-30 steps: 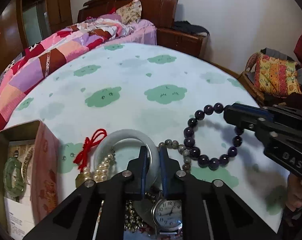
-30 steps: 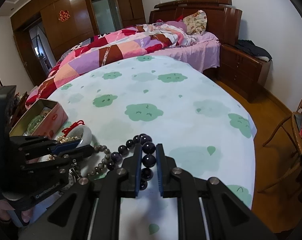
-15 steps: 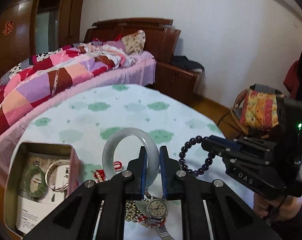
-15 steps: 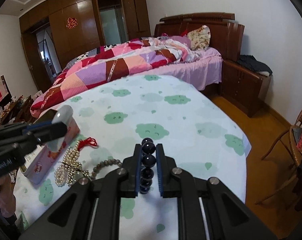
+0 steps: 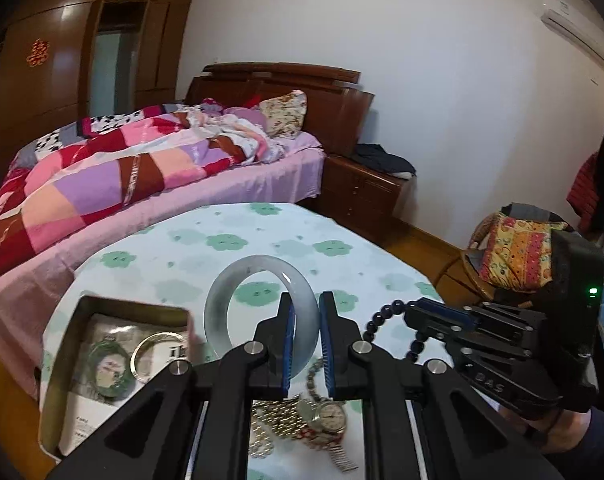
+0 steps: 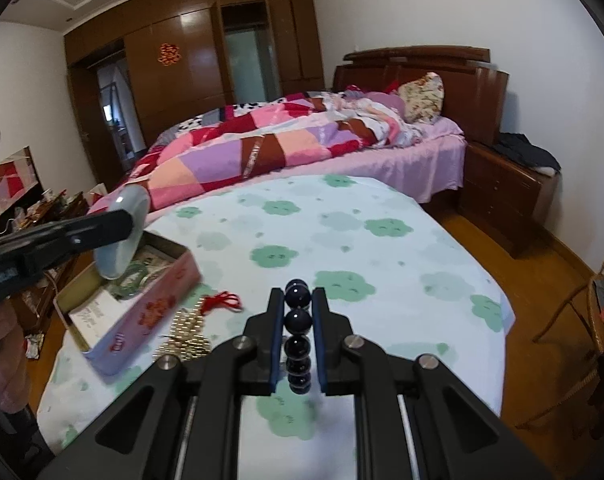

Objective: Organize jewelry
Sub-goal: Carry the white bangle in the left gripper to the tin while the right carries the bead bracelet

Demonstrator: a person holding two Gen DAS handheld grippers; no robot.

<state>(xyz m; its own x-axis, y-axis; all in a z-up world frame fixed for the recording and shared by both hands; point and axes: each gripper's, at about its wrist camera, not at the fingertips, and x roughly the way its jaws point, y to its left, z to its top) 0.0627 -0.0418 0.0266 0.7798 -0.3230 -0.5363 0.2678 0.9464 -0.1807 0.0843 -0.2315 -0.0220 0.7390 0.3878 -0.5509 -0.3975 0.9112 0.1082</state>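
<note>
So both grabbers are loaded right now. The left gripper [image 5: 304,312] is clamped on a pale jade bangle [image 5: 257,312], held up in the air just beside the open tin box [image 5: 57,392], near its right wall. The right gripper [image 6: 295,320] is pinched on a dark purple bead bracelet [image 6: 297,336], which hangs off the table too, off to the right of the bangle.

Progress-wise I'd call it somewhere in the early-middle. The tin already has a green bangle [image 5: 105,372] and a thin silver bangle [image 5: 157,356] lying in it on top of some printed paper. The two pieces in the air look like the next to go in. Left on the table: a wristwatch [image 5: 330,420] with a metal band, a gold bead chain [image 5: 273,424], a grey-green bead string [image 5: 316,372], and some pearl thing with a red tassel [image 6: 221,302] next to the tin. So a fair bit to go.

All of this sits on a round table [image 6: 382,248] under a white cloth with green cloud prints. It's a bedroom: a bed with a pink patchwork quilt [image 6: 261,152] right behind, dark wood headboard and wardrobe, nightstand with dark clothes on it, wood floor.
</note>
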